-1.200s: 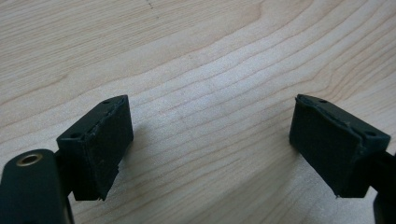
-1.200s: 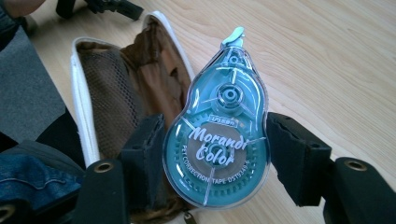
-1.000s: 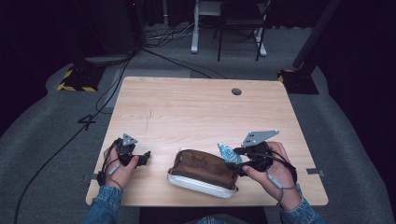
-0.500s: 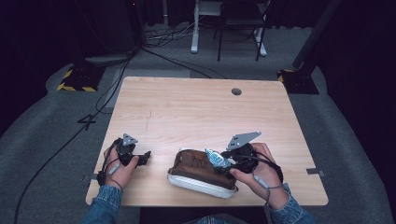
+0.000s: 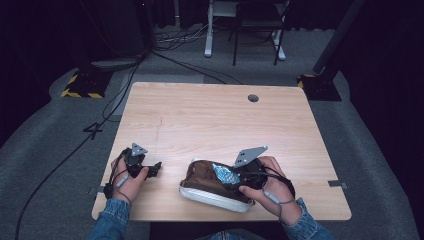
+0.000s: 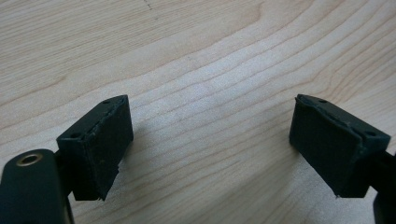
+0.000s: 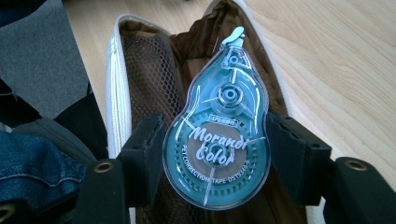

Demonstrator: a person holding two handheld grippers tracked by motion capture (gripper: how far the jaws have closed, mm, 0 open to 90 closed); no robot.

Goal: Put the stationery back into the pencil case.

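- Right gripper clamps the teal correction tape, its nose pointing away from the jaws, straight over the open brown pouch.
- Pouch lies directly below, so the drop looks short.
- Left gripper sits wide open and empty on the table, well apart.

1. One light wooden table.
2. One brown open pencil case with a white edge, near the table's front.
3. One see-through blue-green correction tape.
4. Two black grippers: the left one and the right one.
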